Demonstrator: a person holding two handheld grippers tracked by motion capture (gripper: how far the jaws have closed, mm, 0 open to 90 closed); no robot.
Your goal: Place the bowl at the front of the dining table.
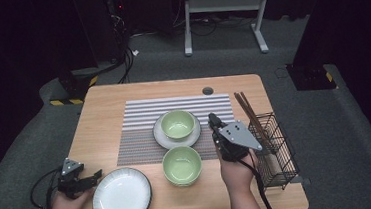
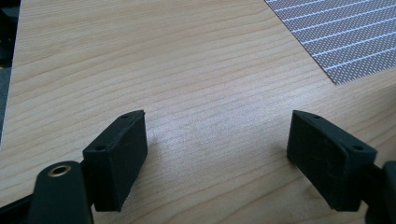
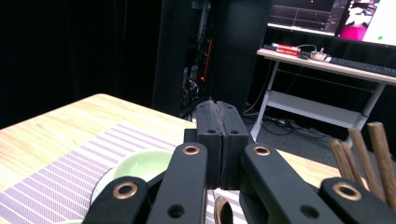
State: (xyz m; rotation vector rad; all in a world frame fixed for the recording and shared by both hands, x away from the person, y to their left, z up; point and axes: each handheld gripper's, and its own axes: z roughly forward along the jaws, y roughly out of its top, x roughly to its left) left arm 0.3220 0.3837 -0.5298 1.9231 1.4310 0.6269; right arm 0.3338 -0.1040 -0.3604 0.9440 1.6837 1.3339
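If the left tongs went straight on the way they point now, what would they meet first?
Probably the white plate: in the high view the left tongs point right, toward its rim. Their open jaws have only bare table between them. Height above the plate is unclear.

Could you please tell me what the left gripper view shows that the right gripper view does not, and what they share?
Left gripper view alone: the left tongs, jaws wide apart with nothing between them, over bare wood.

Right gripper view alone: the right tongs, jaws pressed together and empty, a pale green ceramic bowl on a white plate, brown wooden chopsticks, and a white-legged desk behind.

Both: the light wooden table and the striped woven placemat.
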